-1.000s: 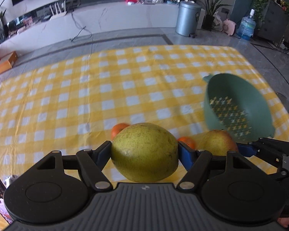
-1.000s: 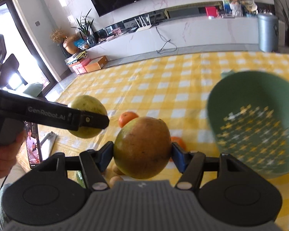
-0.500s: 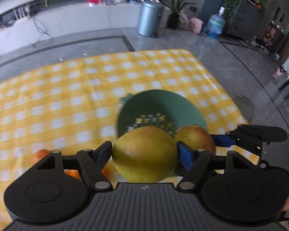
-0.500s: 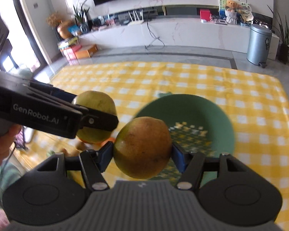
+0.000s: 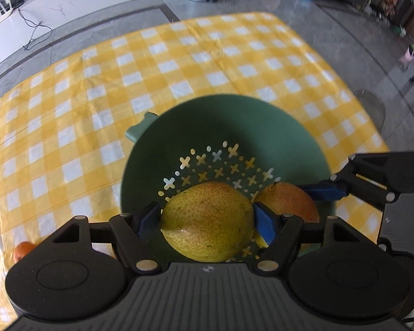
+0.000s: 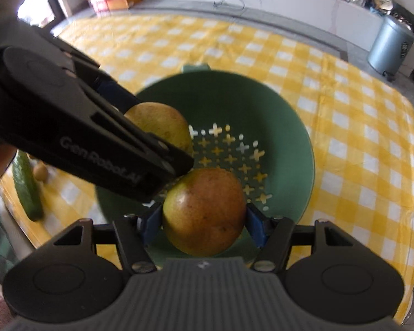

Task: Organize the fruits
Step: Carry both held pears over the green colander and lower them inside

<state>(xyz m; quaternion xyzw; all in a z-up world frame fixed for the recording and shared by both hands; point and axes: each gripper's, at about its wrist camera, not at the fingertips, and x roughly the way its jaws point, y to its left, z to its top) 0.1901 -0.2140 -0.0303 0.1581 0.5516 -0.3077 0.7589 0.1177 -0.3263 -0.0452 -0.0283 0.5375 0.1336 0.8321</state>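
Two grips: both grippers are loaded, one fruit each.
Left fingers: the left gripper (image 5: 207,218) has its blue pads (image 5: 264,222) pressed on either side of a large yellow-green speckled pear (image 5: 207,220), held crosswise between them.
Right fingers: the right gripper (image 6: 204,222) clamps a rounder, russet orange-green pear (image 6: 204,212) between its blue pads (image 6: 255,227).
Below the fingers: a green plastic colander bowl with cross-shaped drain holes (image 5: 295,127) lies directly under both fruits; no other fruit shows on its visible perforated floor.
Spacing: seen from the right wrist, the left gripper's black finger crosses just in front of the russet pear, so the two fruits hang close together, near touching; I cannot tell whether they do.
Outward: a yellow-and-white checked tablecloth (image 5: 69,110) surrounds the colander; a small orange fruit (image 5: 23,249) sits to the left of the left fingers, and a green cucumber (image 6: 26,190) with a small brownish fruit (image 6: 40,171) lies far left of the right fingers.
Step in hand: carry finished, both pears poised above the bowl for release.
Next move calls for: lowering each pear close to the colander floor, then parting the pads, probably one gripper at a time so the fruits do not knock together or roll against the rim.
Left to do: loose fruit outside the bowl awaits collection.
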